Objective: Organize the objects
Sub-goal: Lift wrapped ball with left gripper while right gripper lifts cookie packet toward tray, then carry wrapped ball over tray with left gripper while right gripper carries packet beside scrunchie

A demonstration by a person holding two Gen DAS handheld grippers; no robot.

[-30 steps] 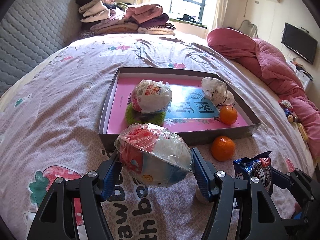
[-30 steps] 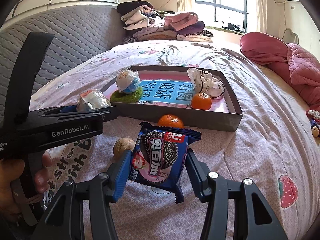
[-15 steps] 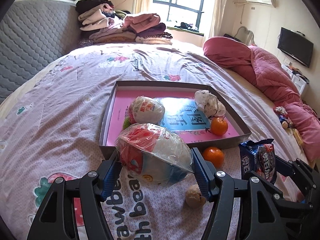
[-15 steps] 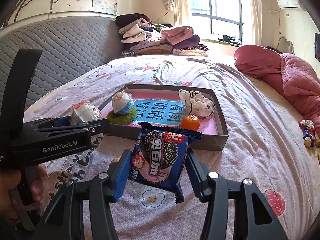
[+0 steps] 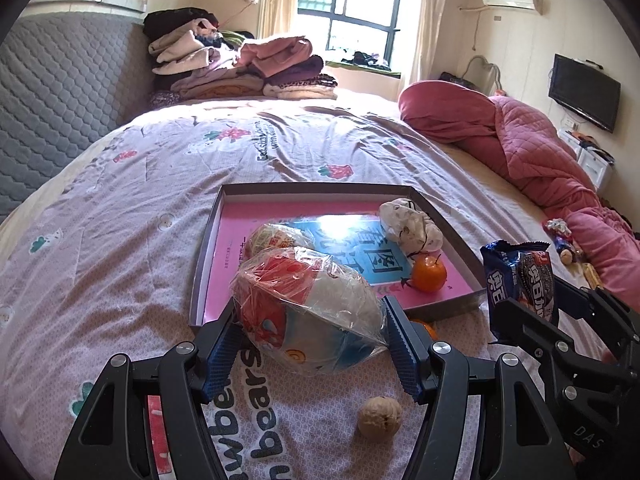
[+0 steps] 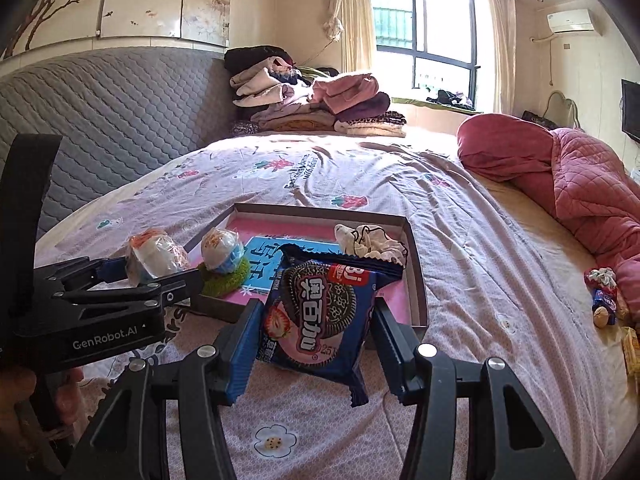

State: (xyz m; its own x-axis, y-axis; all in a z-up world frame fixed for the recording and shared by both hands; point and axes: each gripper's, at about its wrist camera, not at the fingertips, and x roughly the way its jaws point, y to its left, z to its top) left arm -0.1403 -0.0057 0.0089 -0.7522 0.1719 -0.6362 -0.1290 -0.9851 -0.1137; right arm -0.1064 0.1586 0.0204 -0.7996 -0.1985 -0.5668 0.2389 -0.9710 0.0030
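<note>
My left gripper (image 5: 314,338) is shut on a plastic-wrapped toy egg (image 5: 308,312), held above the bed in front of the shallow box (image 5: 208,248). My right gripper (image 6: 316,340) is shut on a blue Oreo cookie pack (image 6: 320,312), also lifted, to the right of the left gripper (image 6: 156,276). In the box lie a second wrapped egg (image 5: 272,236) on a green pad (image 6: 226,276), a crumpled white cloth (image 5: 412,226) and a tangerine (image 5: 429,274). A walnut (image 5: 379,416) lies on the sheet below my left gripper. A second tangerine (image 5: 424,326) peeks out behind the left gripper's right finger.
A pink quilt (image 5: 520,140) lies along the bed's right side, with small toys and snacks (image 6: 604,292) beside it. Folded clothes (image 5: 232,64) are stacked at the far end. A grey padded headboard (image 6: 100,120) runs along the left.
Both grippers have risen and drawn back from the box with their loads. The box now looks farther and the walnut has come into view below the left gripper.
</note>
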